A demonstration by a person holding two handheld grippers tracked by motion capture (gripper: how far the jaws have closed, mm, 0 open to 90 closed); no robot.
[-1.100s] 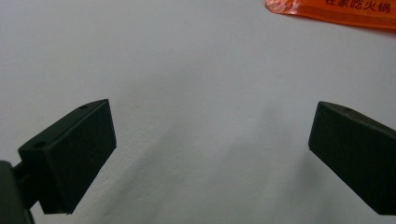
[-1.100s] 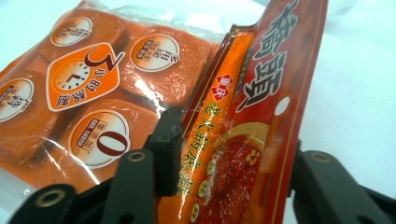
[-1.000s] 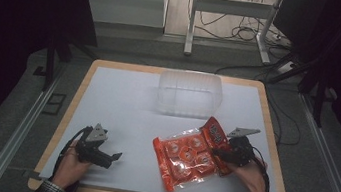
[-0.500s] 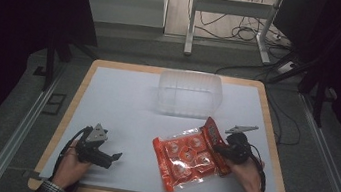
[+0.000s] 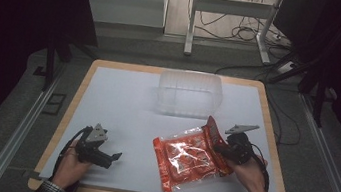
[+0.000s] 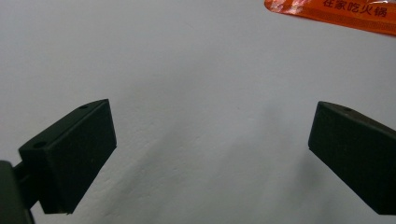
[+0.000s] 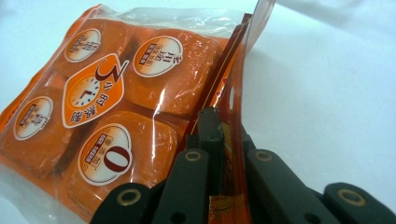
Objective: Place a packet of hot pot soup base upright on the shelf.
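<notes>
Lower centre-right of the high view, the orange snack bag (image 5: 189,158) lies on the white table (image 5: 122,104). The right gripper (image 5: 225,150) has its 2 jaws pinched together on the bag's right edge seal — lifted slightly. Lower left, the left gripper (image 5: 112,157) rests with jaws spread wide, holding nothing. A clear plastic container (image 5: 190,93) sits upper centre.
</notes>
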